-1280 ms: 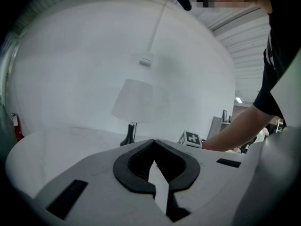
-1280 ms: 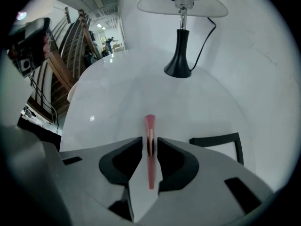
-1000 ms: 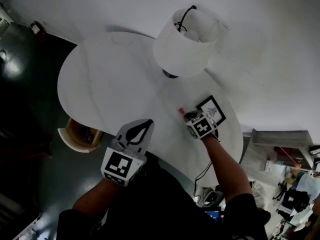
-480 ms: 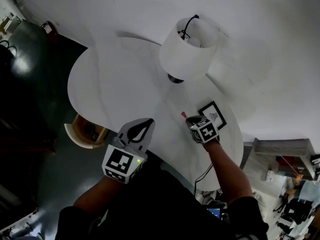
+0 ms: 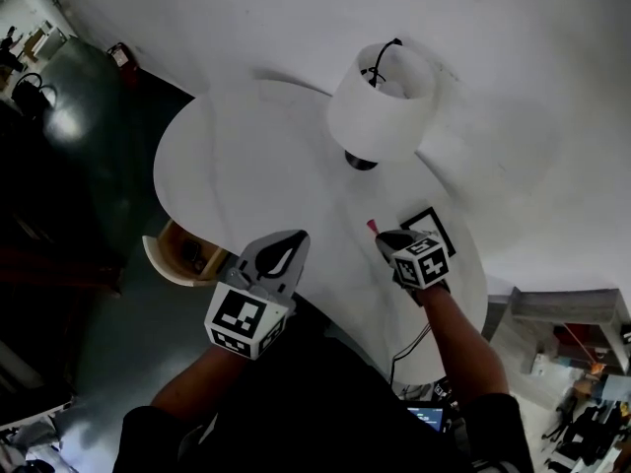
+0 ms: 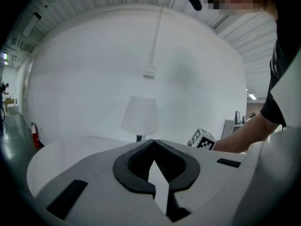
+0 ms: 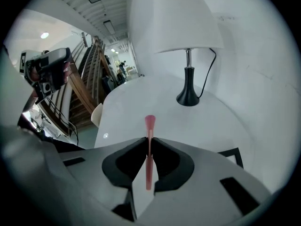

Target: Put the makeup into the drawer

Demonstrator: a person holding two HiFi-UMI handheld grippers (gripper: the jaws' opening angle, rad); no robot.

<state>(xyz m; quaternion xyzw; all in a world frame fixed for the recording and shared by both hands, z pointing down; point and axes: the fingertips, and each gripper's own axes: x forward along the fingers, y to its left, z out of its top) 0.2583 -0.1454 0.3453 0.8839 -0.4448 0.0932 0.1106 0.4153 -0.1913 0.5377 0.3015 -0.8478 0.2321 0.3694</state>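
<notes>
A slim pink makeup stick (image 7: 149, 150) is pinched upright between the jaws of my right gripper (image 7: 149, 140), its flared tip (image 5: 372, 226) poking out past them. That right gripper (image 5: 383, 236) hangs over the right side of the round white table (image 5: 256, 156), near a black picture frame (image 5: 431, 227). My left gripper (image 5: 294, 240) hovers at the table's near edge, shut with nothing in it; its tips (image 6: 154, 141) meet. Below the table's left rim an open wooden drawer (image 5: 175, 255) sticks out, its contents too dark to make out.
A white lamp (image 5: 381, 101) on a black base (image 7: 188, 97) stands behind the right gripper, its cord running to the wall. The dark floor (image 5: 69, 166) lies left of the table. Wooden stairs (image 7: 84, 79) show beyond the far table edge.
My right gripper has risen off the tabletop with the pink stick held in it. The left gripper has lifted slightly, still shut. The head view has shifted.
</notes>
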